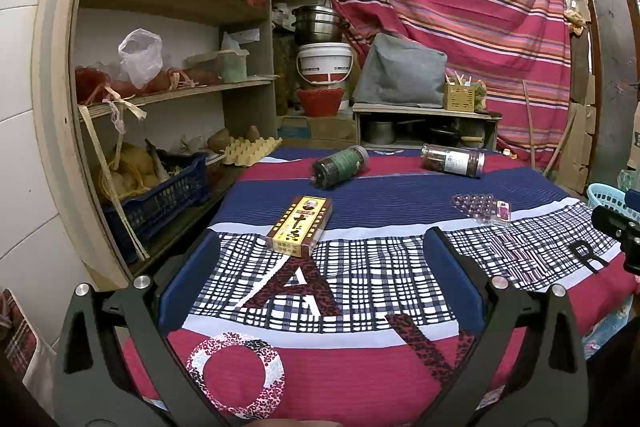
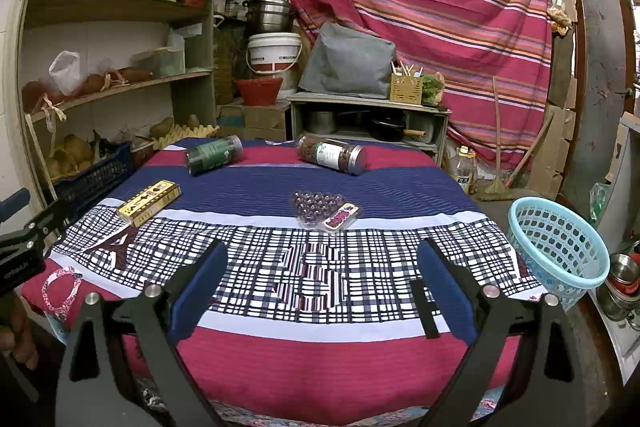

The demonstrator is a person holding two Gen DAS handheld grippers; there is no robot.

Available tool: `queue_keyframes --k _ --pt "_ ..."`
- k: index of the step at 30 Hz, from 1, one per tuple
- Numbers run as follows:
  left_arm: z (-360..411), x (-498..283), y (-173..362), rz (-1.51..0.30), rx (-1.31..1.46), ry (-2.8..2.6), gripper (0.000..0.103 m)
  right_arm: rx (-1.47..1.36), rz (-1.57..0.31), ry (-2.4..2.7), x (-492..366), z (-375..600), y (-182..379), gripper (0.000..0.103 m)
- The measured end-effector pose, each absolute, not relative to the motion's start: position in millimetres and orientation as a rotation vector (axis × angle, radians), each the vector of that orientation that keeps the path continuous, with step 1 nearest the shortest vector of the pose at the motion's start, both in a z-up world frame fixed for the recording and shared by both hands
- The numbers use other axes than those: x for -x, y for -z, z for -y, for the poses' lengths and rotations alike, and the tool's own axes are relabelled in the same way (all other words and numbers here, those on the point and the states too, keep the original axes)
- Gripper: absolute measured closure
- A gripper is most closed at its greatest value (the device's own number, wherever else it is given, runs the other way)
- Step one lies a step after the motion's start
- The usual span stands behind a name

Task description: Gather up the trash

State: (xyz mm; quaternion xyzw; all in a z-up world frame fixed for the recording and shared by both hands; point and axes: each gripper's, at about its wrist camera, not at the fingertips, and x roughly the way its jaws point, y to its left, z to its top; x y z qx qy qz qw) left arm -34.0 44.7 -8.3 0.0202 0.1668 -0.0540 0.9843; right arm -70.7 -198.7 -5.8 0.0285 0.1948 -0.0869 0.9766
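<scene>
On the cloth-covered table [image 1: 360, 379] lie a yellow-brown box [image 1: 301, 225] [image 2: 149, 202], a dark jar with a green label [image 1: 340, 167] [image 2: 214, 153], a clear jar with a white label [image 1: 453, 160] [image 2: 332, 155] and a clear blister tray [image 1: 482, 207] [image 2: 325, 211]. A light blue basket [image 2: 556, 247] stands tilted at the table's right edge. My left gripper [image 1: 320, 255] is open and empty, just short of the box. My right gripper [image 2: 322, 263] is open and empty, short of the blister tray.
Wooden shelves [image 1: 160, 95] with bags, crates and an egg tray stand at the left. A low stand [image 2: 368, 115] with pots and a grey bag is behind the table. A striped curtain [image 2: 420, 7] hangs behind. Steel bowls [image 2: 624, 279] sit at far right.
</scene>
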Motion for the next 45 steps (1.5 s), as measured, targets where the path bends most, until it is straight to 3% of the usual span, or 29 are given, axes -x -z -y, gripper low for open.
queue_keyframes --k 45 --pt "-45.4 33.0 7.7 -0.338 -0.043 0.11 0.005 -0.047 -0.398 0.166 74.7 203.4 5.6 0.01"
